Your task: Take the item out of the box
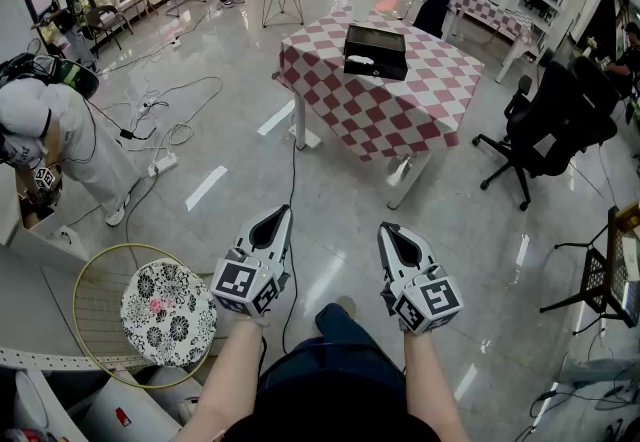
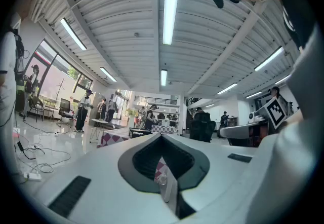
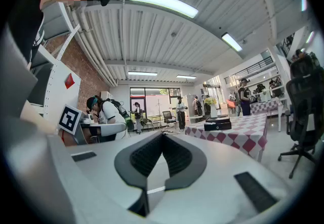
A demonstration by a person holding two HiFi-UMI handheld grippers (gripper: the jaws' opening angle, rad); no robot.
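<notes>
Black box (image 1: 375,51), on checked surface (image 1: 400,120), 12 o'clock, well apart from both claws.
Pale item (image 1: 362,60) inside: probably light, rigid; grip its edges. Left claw (image 1: 278,218), right claw (image 1: 392,232): clenched, empty.

Glossy floor (image 1: 230,130), polished hard, throwing back the lights. The checked cloth (image 1: 380,110) hangs soft and matt. That black box (image 1: 375,52) shows a faint sheen. The left tool (image 1: 281,214) and right tool (image 1: 389,229) have smooth white plastic shells and dark ribbed pads (image 3: 144,156).
</notes>
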